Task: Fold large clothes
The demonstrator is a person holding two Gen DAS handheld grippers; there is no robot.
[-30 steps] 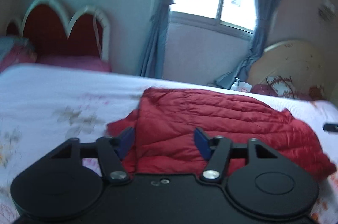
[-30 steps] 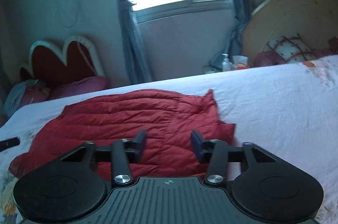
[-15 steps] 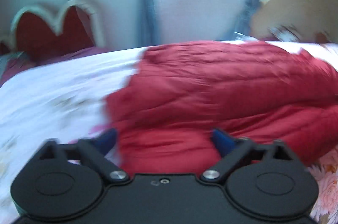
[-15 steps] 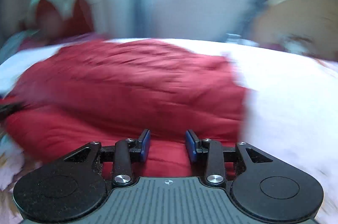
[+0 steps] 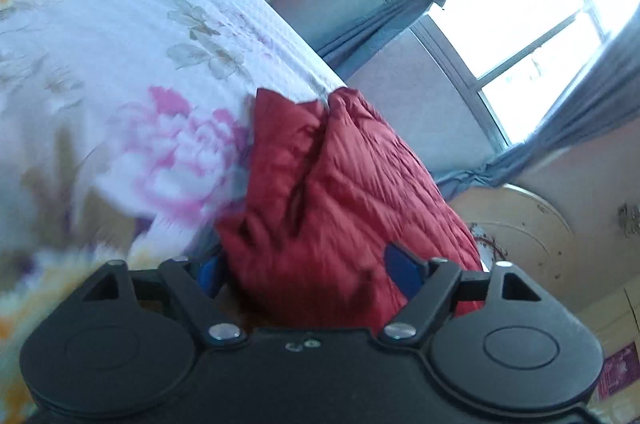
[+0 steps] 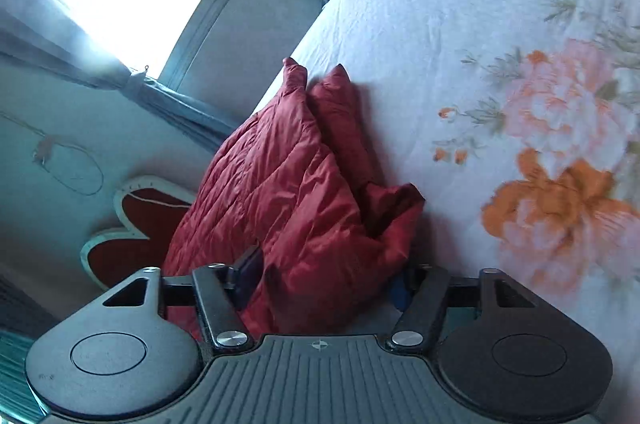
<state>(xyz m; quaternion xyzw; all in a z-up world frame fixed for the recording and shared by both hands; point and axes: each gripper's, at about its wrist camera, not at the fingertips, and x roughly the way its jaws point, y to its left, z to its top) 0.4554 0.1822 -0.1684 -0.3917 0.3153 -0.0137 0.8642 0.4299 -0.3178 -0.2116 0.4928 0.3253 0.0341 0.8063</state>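
Observation:
A red quilted jacket (image 5: 352, 192) lies folded on the white flowered bed sheet (image 5: 120, 44). Both views are tilted. My left gripper (image 5: 306, 270) is low at the jacket's near corner. Its jaws are closing, with the puffy edge between the blue pads, and no firm pinch shows. In the right wrist view the jacket (image 6: 288, 192) bunches up at its other near corner. My right gripper (image 6: 324, 284) straddles that corner while its jaws are opening. The fabric fills the gap between the fingers, and the sheet (image 6: 480, 24) lies beside it.
A red headboard with a white rim (image 6: 132, 224) stands at the bed's end. A bright window (image 5: 520, 24) with grey-blue curtains (image 5: 400, 16) is beyond the bed. A round pale board (image 5: 520, 224) leans against the wall.
Both grippers have sunk to the jacket's near edge and rolled, so the room now looks tilted. The left jaws spread wide, then narrowed; the right jaws widened. Fabric now sits between both pairs of fingers.

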